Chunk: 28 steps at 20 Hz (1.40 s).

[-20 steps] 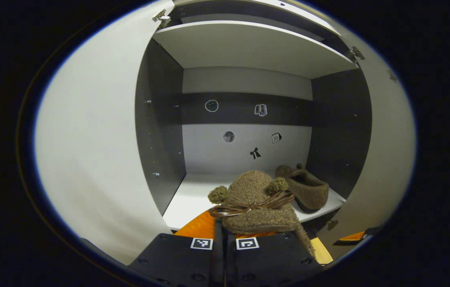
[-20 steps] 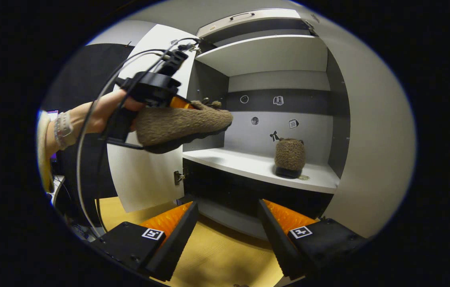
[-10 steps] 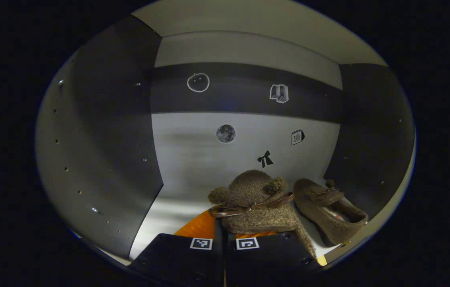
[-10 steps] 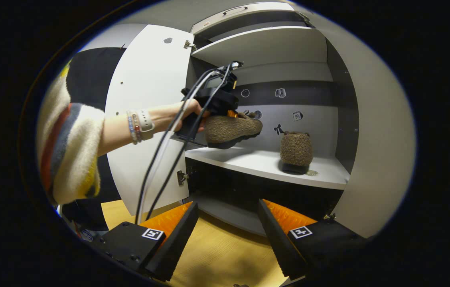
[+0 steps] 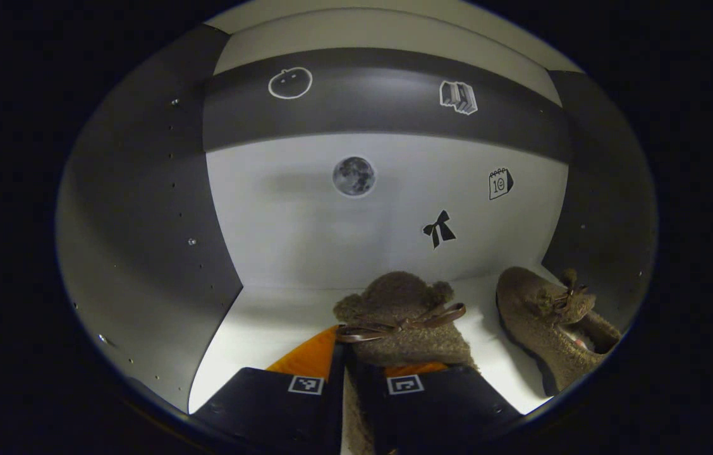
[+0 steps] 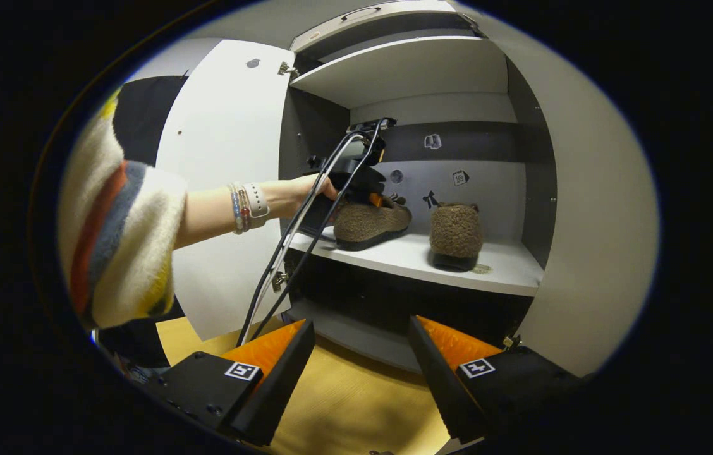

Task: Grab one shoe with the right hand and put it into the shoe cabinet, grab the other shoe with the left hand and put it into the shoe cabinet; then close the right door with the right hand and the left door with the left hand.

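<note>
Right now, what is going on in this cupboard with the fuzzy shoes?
A person is putting a pair away. The left hand-held gripper is shut on one brown shoe, at the cabinet shelf. The other shoe already stands there. The right hand-held gripper waits open outside, and both doors are open.

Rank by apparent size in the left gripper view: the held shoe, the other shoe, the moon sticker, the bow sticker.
1. Held shoe and other shoe: alike; nearness makes it unsure.
2. Moon sticker.
3. Bow sticker.

Two fuzzy brown shoes (image 6: 370, 222) (image 6: 456, 232) sit apart on the cabinet shelf (image 6: 407, 258).
</note>
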Tool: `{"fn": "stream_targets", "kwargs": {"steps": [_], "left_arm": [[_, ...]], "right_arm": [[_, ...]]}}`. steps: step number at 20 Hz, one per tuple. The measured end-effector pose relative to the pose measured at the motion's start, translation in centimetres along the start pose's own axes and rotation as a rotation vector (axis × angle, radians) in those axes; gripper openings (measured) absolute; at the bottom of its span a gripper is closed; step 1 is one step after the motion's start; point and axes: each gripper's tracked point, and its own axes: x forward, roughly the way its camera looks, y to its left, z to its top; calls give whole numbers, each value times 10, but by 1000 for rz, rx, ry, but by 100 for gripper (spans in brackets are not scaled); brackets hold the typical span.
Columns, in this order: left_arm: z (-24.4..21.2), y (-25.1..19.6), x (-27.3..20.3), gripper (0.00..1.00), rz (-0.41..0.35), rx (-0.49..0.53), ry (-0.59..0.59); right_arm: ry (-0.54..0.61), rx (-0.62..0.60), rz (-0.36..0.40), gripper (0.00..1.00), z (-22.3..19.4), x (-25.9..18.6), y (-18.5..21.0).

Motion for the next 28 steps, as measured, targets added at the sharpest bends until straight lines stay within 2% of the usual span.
{"fn": "stream_targets", "kwargs": {"steps": [2,3,4,7,8,10,13,18,23,28], "left_arm": [[-2,2,-3,31,5,-14,4],[0,4,-6,40,11,-16,-3],[0,8,-10,45,22,-15,-8],[0,21,-25,87,62,-4,-32],[-1,21,-30,95,51,-13,-41],[0,19,-43,95,27,-10,-60],[5,9,-69,95,-8,61,-106],[16,-18,-139,95,-103,122,-212],[13,-39,-251,95,-231,115,-325],[-5,-59,-383,95,-394,80,-488]], "right_arm": [[-7,-5,11,98,3,-2,4],[-10,-9,14,98,3,-4,5],[-12,-11,16,98,4,-5,6],[-21,-25,12,98,6,-7,6],[-22,-29,6,98,7,-9,5],[-28,-27,-5,98,9,-12,6],[-36,-42,-26,98,14,-18,13],[-83,-87,-75,98,38,-44,37],[-189,-100,-185,98,90,-95,56],[-275,-58,-322,98,130,-159,53]]}}
